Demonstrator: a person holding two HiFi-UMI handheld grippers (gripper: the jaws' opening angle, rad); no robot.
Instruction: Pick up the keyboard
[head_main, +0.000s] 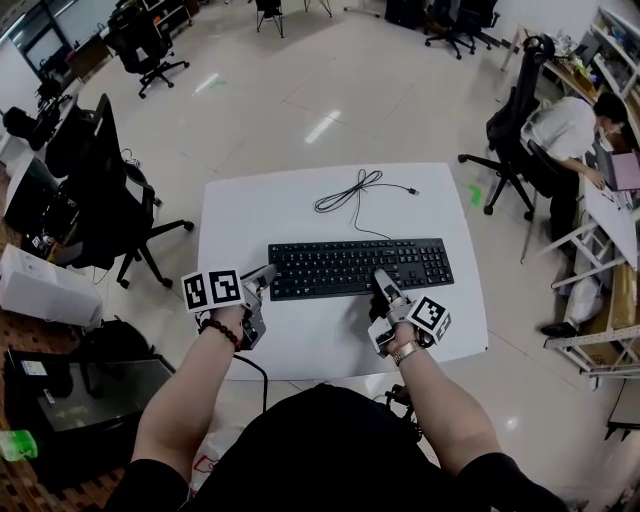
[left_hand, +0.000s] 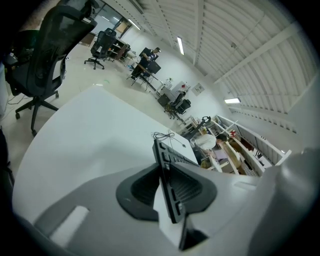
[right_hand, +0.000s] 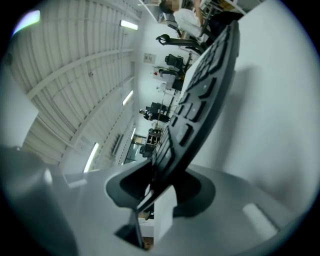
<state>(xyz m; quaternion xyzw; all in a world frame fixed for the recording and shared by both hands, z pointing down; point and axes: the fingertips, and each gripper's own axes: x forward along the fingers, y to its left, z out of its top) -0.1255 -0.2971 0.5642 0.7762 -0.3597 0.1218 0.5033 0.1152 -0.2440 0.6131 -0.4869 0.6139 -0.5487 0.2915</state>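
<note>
A black keyboard (head_main: 350, 268) lies flat on the white table (head_main: 250, 210), its cable (head_main: 350, 190) coiled behind it. My left gripper (head_main: 268, 275) is at the keyboard's left end. In the left gripper view the keyboard (left_hand: 161, 154) stands edge-on between the two pads of the left gripper (left_hand: 167, 192), which is shut on it. My right gripper (head_main: 382, 280) sits on the keyboard's front edge, right of the middle. In the right gripper view the keyboard (right_hand: 200, 95) runs through the right gripper (right_hand: 160, 187), clamped between the pads.
A black office chair (head_main: 110, 200) stands close to the table's left side, with a white box (head_main: 40, 290) on the floor beside it. On the right, another chair (head_main: 510, 130) and a person at a desk (head_main: 570, 125).
</note>
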